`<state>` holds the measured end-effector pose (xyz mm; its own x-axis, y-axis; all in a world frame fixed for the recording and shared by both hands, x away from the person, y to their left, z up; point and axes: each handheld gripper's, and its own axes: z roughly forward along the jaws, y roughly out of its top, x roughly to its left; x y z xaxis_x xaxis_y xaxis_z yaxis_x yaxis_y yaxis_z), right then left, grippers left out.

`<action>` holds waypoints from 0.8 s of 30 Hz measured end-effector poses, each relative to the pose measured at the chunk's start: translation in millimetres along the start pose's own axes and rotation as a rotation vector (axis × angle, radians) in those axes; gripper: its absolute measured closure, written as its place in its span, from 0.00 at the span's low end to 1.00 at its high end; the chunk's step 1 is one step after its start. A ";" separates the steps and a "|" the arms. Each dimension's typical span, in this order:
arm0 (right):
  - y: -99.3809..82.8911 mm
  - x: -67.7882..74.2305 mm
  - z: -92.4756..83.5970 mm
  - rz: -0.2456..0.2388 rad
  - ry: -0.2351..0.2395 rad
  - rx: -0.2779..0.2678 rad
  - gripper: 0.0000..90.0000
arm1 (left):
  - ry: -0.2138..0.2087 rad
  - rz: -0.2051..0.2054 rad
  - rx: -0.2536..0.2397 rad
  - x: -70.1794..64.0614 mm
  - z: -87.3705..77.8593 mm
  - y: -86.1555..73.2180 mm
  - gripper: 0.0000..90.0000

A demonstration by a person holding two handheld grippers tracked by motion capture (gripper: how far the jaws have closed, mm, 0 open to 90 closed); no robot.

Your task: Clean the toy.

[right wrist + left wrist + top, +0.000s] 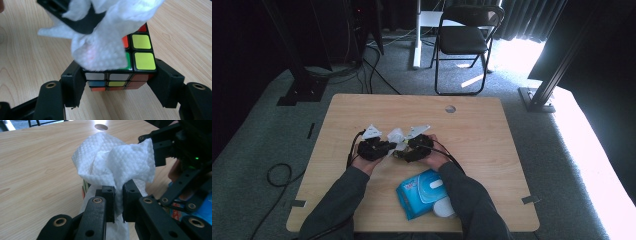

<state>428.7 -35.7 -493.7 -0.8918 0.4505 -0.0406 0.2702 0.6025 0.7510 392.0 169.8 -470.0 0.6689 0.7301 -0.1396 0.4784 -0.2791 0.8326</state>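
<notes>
left gripper (118, 195): clamped on white wipe (112, 160), so it can rub | right gripper (117, 82): clenched around puzzle cube (130, 62), steadying it above the table (492, 130) | wipe rests on cube's top face | step: likely cleaning

Left gripper (118, 195) pinches a white wipe (115, 162); wooden table (37, 165) behind

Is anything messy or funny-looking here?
Nothing is spilled or broken. The wipe is bunched up and crumpled, pinched in the left gripper and draped over the puzzle cube that the right gripper holds by its sides. The blue wipes pack lies askew near the table edge.
</notes>
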 end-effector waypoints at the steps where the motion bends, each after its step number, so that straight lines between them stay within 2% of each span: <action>1: 0.0 0.2 -0.1 -0.002 0.000 -0.002 0.38 | 0.008 -0.004 -0.001 1.1 -0.1 0.4 0.92; 5: -0.2 0.4 -0.4 0.000 -0.002 -0.004 0.38 | 0.027 -0.016 0.000 6.8 -0.4 1.8 0.92; 9: -0.4 -0.1 -0.6 0.003 -0.002 -0.006 0.38 | 0.025 -0.009 0.001 5.3 0.1 2.1 0.92; 15: -0.7 -1.0 -0.8 0.013 -0.002 -0.010 0.38 | -0.012 0.015 0.009 -3.6 2.9 2.5 0.92; 23: -0.9 -1.8 -0.8 0.019 -0.002 -0.013 0.38 | -0.043 0.024 0.010 -10.7 7.2 2.5 0.92; 24: -0.9 -1.7 -0.8 0.020 -0.001 -0.012 0.38 | -0.057 0.031 0.013 -13.7 8.3 2.5 0.92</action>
<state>429.7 -37.6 -493.8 -0.8860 0.4629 -0.0263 0.2834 0.5856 0.7594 388.8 154.0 -470.5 0.7144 0.6846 -0.1444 0.4644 -0.3095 0.8298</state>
